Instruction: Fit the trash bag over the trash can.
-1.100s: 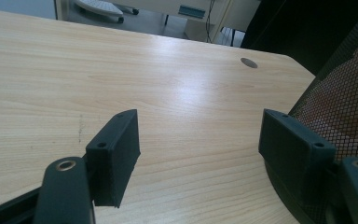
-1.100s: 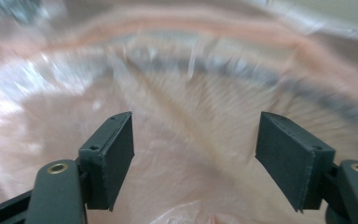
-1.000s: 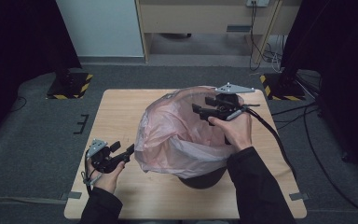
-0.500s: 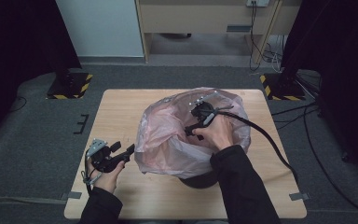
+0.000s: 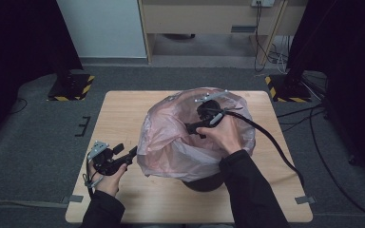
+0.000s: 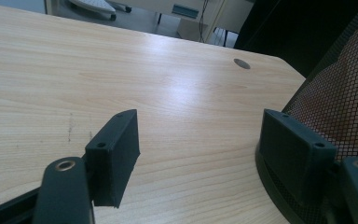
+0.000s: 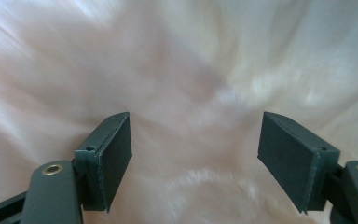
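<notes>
The pink bag (image 5: 180, 142) lines the black mesh bin (image 5: 202, 183) mid-surface but still billows, probably needing tucking. Inside the bag, the right gripper (image 5: 193, 128) has just been opening its fingers, nothing between them. Left of the bin, the left gripper (image 5: 132, 153) waits, spread, empty.

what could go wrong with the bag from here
The right gripper, whose jaws have just been opening, sits inside the thin pink bag with nothing clamped; a jaw could snag or tear the film. The left gripper is open beside the mesh bin, holding nothing, so the bin may shift or tip.
</notes>
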Motion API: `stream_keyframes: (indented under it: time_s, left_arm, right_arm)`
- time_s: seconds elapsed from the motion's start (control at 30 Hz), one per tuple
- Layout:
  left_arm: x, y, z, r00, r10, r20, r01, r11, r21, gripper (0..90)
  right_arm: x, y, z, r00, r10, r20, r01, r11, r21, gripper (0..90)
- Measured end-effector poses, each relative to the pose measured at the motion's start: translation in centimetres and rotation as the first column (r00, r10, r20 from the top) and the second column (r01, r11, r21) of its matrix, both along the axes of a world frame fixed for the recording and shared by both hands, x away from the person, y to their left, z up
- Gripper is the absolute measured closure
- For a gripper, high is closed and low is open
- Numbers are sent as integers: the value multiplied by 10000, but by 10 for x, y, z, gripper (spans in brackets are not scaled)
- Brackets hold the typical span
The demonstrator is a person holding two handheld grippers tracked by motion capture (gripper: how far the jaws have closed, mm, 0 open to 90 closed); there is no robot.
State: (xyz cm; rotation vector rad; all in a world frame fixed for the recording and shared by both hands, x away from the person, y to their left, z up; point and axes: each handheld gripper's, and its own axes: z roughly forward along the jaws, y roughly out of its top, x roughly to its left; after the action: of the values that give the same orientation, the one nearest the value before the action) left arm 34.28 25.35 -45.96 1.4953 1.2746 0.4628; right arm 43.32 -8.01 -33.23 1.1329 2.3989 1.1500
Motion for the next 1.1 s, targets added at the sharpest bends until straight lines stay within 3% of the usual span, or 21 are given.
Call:
stream_keyframes:
  time_s: [0.1,0.17,0.27,0.37,0.43,0.57,0.73,0.77,0.9,0.93,0.97,1.03,1.1]
  left_arm:
    - [-1,1,1,10000,5,47,-5,10000,-24,281]
    - [-1,2,1,10000,14,52,-14,10000,-29,281]
    - [-1,2,0,10000,21,58,-20,10000,-15,280]
    - [-1,2,0,10000,7,72,-7,10000,1,278]
    - [-1,2,0,10000,5,76,-6,10000,22,278]
    - [-1,3,0,9999,-30,98,30,10000,32,278]
    - [-1,5,4,9992,-50,394,56,9999,-148,288]
    - [-1,6,7,9988,-50,482,62,9996,-260,289]
    - [-3,8,27,9921,-5,1258,94,9975,-698,301]
    - [-3,8,27,9921,-5,1258,94,9975,-698,305]
    - [-2,9,41,9853,-75,1709,211,9968,-776,310]
    - [-1,9,55,9772,-51,2124,241,9959,-869,314]
    - [0,9,68,9678,-10,2516,289,9938,-1072,316]
  right_arm:
    - [-7,-5,14,9977,-43,681,-25,9950,996,240]
    - [-12,-11,24,9927,-50,1205,-121,9899,1410,238]
    - [-19,-19,42,9800,-258,1974,-221,9713,2369,239]
    - [-26,-30,60,9596,-616,2745,-271,9509,3082,233]
    - [-31,-39,71,9408,-1037,3227,-115,9418,3359,232]
    - [-34,-63,82,9099,-1868,3704,402,9284,3695,231]
    - [-33,-94,78,8884,-2591,3790,931,9101,4038,237]
    - [-33,-101,75,8801,-2763,3861,1031,9050,4127,241]
    - [-35,-127,61,8620,-3140,3980,1299,8956,4254,259]
    - [-35,-127,61,8620,-3140,3980,1299,8956,4254,259]
    - [-36,-139,53,8507,-3335,4063,1409,8894,4350,269]
    - [-39,-149,44,8441,-3494,4068,1553,8854,4381,269]
    - [-40,-159,35,8304,-3707,4161,1700,8796,4444,269]
